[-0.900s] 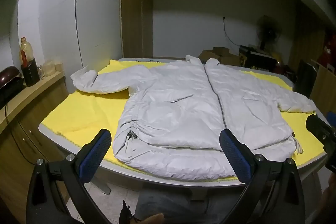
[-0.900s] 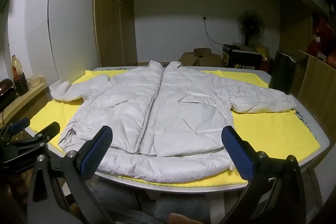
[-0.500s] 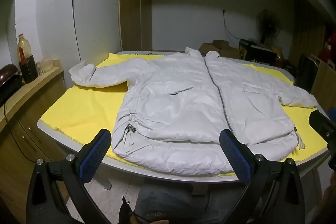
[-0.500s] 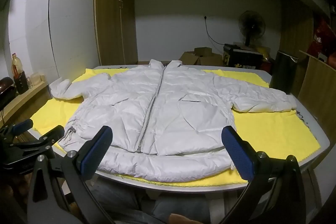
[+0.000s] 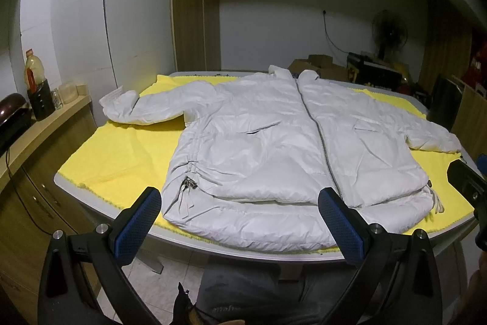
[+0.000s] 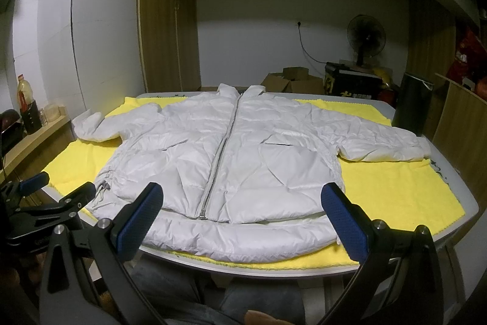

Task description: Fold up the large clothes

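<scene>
A large white puffer jacket (image 5: 274, 148) lies flat and zipped, front up, on a yellow cloth (image 5: 127, 154) over a grey table; both sleeves are spread sideways. It also shows in the right wrist view (image 6: 243, 160). My left gripper (image 5: 240, 221) is open and empty, held in front of the hem near the table's front edge. My right gripper (image 6: 243, 218) is open and empty, also in front of the hem. The left gripper shows at the left edge of the right wrist view (image 6: 45, 197).
A wooden counter (image 5: 36, 130) with a bottle (image 5: 33, 72) and jars stands left of the table. Cardboard boxes (image 6: 289, 81), a fan (image 6: 366, 37) and a black bin (image 6: 412, 105) stand behind and right. The table's front edge (image 6: 274, 270) lies just below the hem.
Both grippers have risen and tilted slightly, so the jacket sits lower in both views. The jacket has not moved and both grippers stay open.
</scene>
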`<state>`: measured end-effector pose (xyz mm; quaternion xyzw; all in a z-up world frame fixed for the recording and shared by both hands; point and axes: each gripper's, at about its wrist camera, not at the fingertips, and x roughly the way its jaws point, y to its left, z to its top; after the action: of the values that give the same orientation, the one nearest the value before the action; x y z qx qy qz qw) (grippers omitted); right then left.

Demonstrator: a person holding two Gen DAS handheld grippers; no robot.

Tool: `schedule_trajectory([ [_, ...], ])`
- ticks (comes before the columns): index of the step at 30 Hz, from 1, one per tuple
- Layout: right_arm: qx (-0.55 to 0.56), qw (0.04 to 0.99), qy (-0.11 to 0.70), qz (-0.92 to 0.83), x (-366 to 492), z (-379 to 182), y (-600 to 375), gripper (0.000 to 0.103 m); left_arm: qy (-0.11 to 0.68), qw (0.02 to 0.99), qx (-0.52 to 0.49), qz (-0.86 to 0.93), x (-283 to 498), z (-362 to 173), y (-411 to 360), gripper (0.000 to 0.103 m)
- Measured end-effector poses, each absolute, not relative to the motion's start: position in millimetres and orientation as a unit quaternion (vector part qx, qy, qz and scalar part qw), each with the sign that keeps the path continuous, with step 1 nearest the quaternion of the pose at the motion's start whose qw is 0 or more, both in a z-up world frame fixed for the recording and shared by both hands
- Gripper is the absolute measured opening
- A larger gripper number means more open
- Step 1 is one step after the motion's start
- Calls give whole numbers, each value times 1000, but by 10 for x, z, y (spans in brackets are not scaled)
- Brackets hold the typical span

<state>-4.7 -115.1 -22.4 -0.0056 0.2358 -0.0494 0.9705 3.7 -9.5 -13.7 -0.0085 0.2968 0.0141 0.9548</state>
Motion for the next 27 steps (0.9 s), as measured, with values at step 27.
schedule_trajectory([
  [27,-11,970,239,-47,-33,-249,-1095,103,305,952,-6,16,61,-149,-81,103],
])
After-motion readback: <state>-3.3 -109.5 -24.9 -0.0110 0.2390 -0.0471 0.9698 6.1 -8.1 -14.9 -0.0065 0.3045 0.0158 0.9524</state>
